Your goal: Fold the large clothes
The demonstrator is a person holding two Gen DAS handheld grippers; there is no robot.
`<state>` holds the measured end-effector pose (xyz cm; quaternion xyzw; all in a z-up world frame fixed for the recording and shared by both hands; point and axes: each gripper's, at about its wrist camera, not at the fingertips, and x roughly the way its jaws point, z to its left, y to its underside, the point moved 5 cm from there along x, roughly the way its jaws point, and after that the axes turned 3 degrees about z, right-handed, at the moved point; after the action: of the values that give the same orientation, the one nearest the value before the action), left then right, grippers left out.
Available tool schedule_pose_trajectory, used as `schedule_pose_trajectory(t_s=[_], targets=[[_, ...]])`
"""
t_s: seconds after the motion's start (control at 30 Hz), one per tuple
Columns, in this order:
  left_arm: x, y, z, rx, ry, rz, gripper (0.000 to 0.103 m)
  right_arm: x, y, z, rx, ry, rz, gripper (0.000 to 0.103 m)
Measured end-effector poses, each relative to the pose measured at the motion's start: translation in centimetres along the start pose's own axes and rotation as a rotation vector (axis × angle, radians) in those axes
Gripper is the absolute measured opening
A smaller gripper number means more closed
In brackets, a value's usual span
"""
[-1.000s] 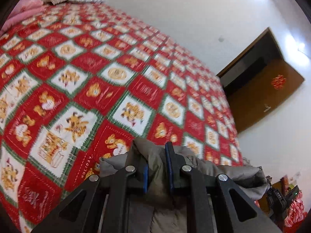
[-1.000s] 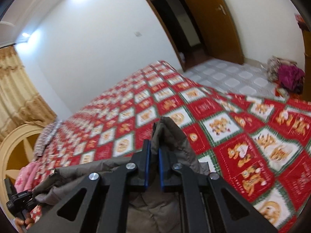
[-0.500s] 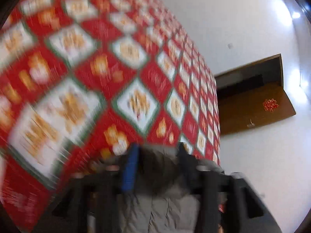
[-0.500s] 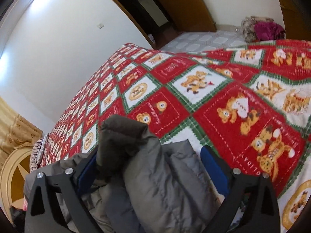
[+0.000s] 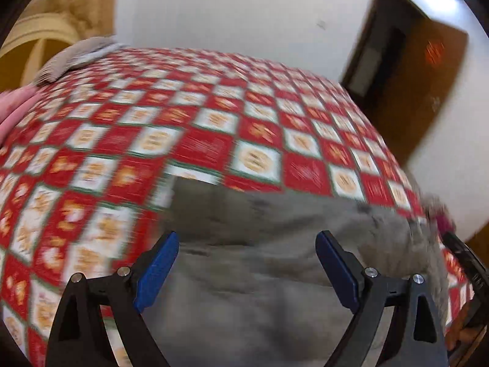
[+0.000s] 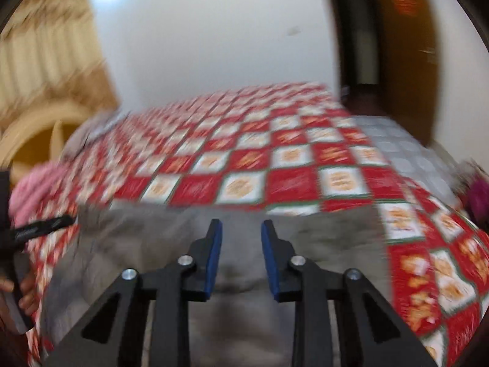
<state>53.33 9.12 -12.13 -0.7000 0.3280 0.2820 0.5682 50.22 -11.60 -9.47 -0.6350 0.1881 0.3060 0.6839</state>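
Covering the bed, a red-and-white patchwork quilt fills mid-frame, grey jacket below.
White wall, brown door upper right; left gripper spreading, right gripper narrowing, both pinching nothing.

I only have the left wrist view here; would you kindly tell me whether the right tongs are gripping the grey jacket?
Observer: No. The right tongs are closing with a narrow gap left, and no fabric is pinched between the pads. The grey jacket lies spread on the bedspread below them.
Operator: Thank you. How does the jacket's edge look on that side?
Observer: Its right-hand edge runs fairly straight toward the camera, with bedspread showing beyond it, though the picture is blurred.
Operator: And what lies past the bed on the right?
Observer: A pale tiled floor.
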Motion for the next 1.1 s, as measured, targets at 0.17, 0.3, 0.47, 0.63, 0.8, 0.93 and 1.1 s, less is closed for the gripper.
schedule_pose_trajectory(t_s=[0.17,0.3,0.47,0.63,0.8,0.93,1.1], targets=[[4.4,-0.7,-3.6,0.102,-0.048,0.028,0.091,6.2,1.0,1.1,-0.053,0.002,0.087,0.023],[6.8,-1.2,-1.7,0.085,-0.113,0.016,0.091,9.1,2.1,0.0,-0.034,0.009,0.115,0.023],[9.4,-0.8,0.4,-0.052,-0.008,0.046,0.091,10.0,2.7,-0.6,0.013,-0.018,0.109,0.023],[10.4,-0.3,0.4,-0.046,-0.023,-0.003,0.093,11.2,3.0,-0.4,0.015,-0.032,0.127,0.022],[11.4,-0.3,0.4,-0.043,-0.057,-0.028,0.094,12.4,3.2,-1.0,0.044,-0.046,0.151,0.019],[12.2,-0.3,0.5,-0.038,-0.087,-0.024,0.095,12.8,3.3,-1.1,0.048,-0.044,0.164,0.018],[12.1,-0.2,0.6,-0.037,-0.092,-0.037,0.095,10.8,2.5,-2.4,0.115,-0.063,0.100,0.017]])
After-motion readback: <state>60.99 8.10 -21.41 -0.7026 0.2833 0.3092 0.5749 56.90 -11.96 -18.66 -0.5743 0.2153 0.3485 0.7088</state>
